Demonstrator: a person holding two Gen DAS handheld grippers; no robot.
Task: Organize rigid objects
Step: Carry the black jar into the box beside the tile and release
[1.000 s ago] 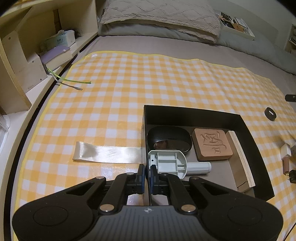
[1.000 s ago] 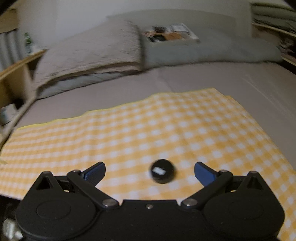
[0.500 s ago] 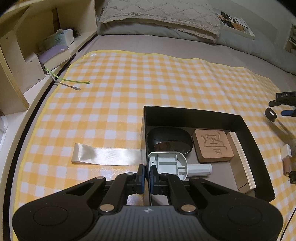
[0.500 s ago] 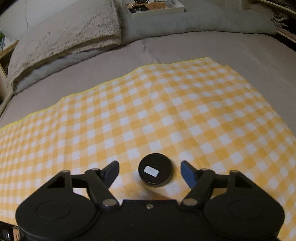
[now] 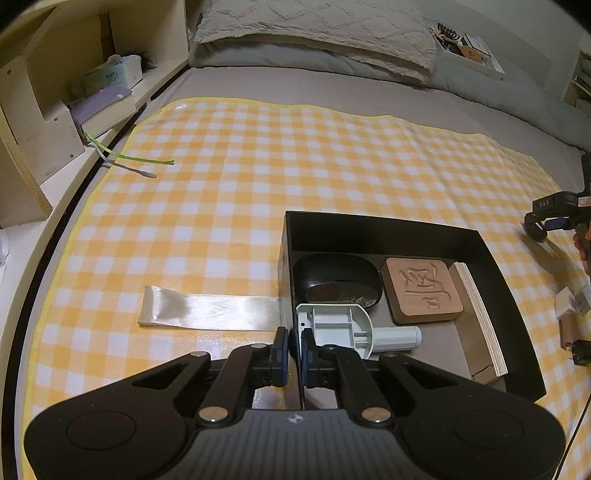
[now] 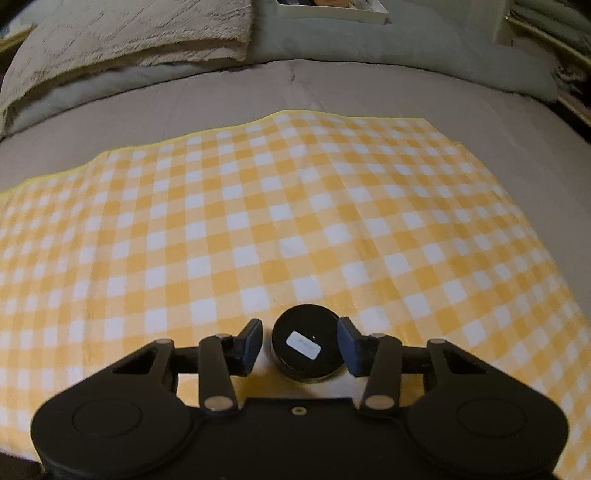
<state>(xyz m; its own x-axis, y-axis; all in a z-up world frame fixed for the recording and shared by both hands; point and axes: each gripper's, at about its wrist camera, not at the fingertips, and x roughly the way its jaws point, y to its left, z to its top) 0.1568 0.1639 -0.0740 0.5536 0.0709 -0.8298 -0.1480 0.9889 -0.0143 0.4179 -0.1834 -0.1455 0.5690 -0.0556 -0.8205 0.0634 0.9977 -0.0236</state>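
Note:
A black box [image 5: 373, 227] lies on the yellow checked cloth. It holds a black mouse [image 5: 336, 278], a carved wooden block [image 5: 423, 290], a plywood piece [image 5: 480, 317] and a grey-white plastic part [image 5: 340, 330]. My left gripper [image 5: 292, 350] is shut on the box's left wall at its near corner. My right gripper [image 6: 301, 343] is open around a round black disc [image 6: 306, 343] with a white label; the fingers [image 6: 249, 345] stand close on both sides, apart from it. The right gripper also shows at the right edge of the left wrist view [image 5: 550, 218].
A cream ribbon [image 5: 210, 308] lies left of the box. Small wooden and white items [image 5: 570, 314] lie right of it. A shelf with books [image 5: 103, 107] runs along the left edge, with green strips [image 5: 140, 158] on the cloth. Pillows [image 6: 129, 33] lie at the far end.
My right gripper has come down around the black disc and its fingers have narrowed toward it. My left gripper has stayed shut on the box wall.

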